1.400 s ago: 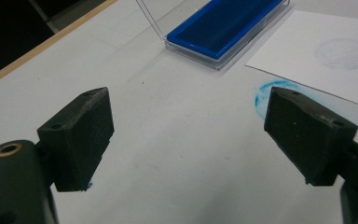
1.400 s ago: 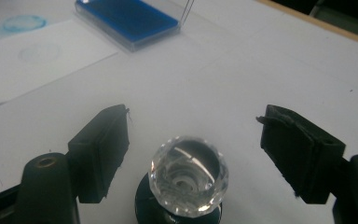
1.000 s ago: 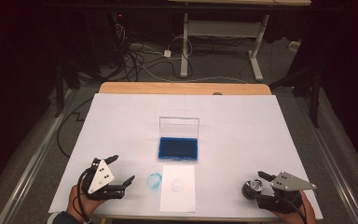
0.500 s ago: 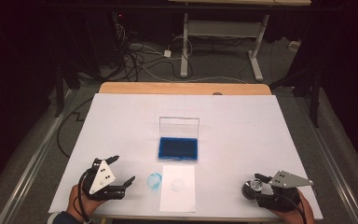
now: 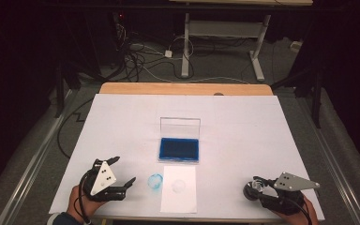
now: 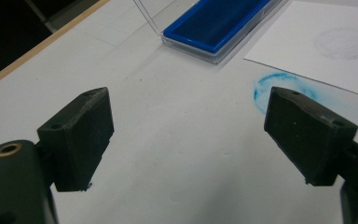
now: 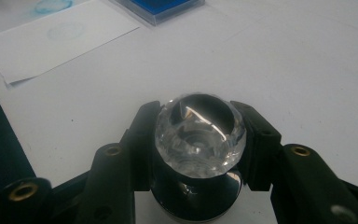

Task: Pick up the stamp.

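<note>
A stamp with a clear faceted knob (image 7: 199,135) and a dark round base stands on the white table near its front right. My right gripper (image 7: 198,112) has just been closing its jaws on it, and both pads now touch the sides of the knob; in the high view this gripper (image 5: 254,187) lies by the front edge. At the front left my left gripper (image 5: 123,169) rests open with nothing between its jaws (image 6: 186,95). A blue ink pad (image 5: 178,149) in a clear case with its lid up sits mid-table.
A white sheet of paper (image 5: 179,187) with a faint round imprint lies in front of the ink pad. A blue ring mark (image 5: 155,181) stains the table left of the sheet. The table's front edge runs close to both hands.
The right gripper's jaws have come together around the stamp's clear knob. The left gripper, ink pad and paper have not moved.
</note>
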### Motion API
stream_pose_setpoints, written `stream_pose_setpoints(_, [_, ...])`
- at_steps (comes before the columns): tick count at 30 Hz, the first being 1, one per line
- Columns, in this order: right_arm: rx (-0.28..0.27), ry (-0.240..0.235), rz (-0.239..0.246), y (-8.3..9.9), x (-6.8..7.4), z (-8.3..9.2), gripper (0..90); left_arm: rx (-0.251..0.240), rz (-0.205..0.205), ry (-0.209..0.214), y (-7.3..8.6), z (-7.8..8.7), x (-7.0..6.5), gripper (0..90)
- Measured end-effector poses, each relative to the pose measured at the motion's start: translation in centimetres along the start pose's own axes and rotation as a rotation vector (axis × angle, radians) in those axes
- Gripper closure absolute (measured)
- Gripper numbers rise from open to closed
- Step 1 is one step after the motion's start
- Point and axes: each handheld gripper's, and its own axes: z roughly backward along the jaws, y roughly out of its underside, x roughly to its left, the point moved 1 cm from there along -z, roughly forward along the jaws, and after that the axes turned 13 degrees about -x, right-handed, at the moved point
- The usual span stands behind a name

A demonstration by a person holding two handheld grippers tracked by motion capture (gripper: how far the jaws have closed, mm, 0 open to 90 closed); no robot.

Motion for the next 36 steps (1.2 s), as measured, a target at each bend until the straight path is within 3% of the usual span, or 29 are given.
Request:
stream_pose_setpoints(15, [-0.023, -0.011, -0.007, -0.8, 0.2, 0.1, 56.2, -0.001, 0.004, 0.007, 0.0, 0.0, 0.0, 14.6])
stream_pose_setpoints(25, [-0.097, 0.025, -0.017, -2.5, -0.2, 0.1, 56.3, -0.011, 0.011, 0.004, 0.0, -0.1, 0.0, 14.6])
stream_pose_setpoints(36, [-0.13, 0.02, 0.036, -4.7, 0.3, -1.4, 56.3, -0.014, 0.019, 0.015, 0.0, -0.2, 0.0, 14.6])
